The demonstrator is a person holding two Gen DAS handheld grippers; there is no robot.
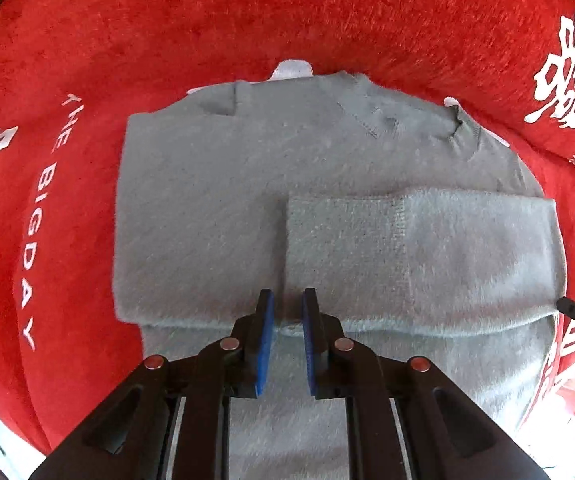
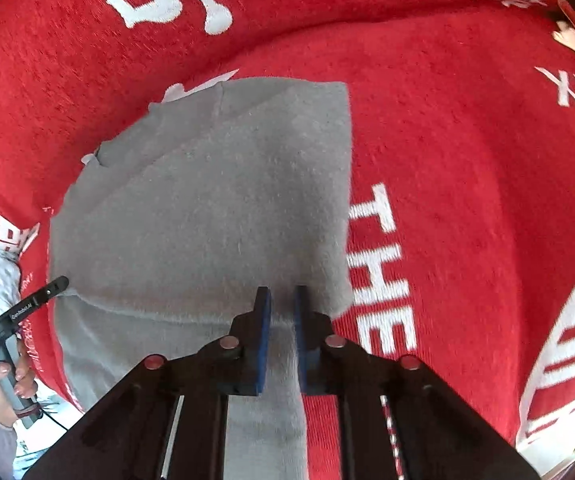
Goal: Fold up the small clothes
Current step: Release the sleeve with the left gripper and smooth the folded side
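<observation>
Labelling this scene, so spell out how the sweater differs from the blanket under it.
1. The sweater is plain grey; the blanket is red with white lettering.
2. The sweater lies on top and covers only part of the blanket, which runs out past it on every side.
3. The sweater is partly folded, a sleeve laid across its body; the blanket is spread out.
Both look soft and fuzzy.

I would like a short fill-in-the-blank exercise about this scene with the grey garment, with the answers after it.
1. The grey sweater lies on a blanket whose colour is ____.
2. The pads on the fingers of the left gripper are ____ in colour.
3. One sleeve is folded ____ the body of the sweater.
4. The lettering on the blanket is ____.

Answers: red; blue; over; white
</observation>
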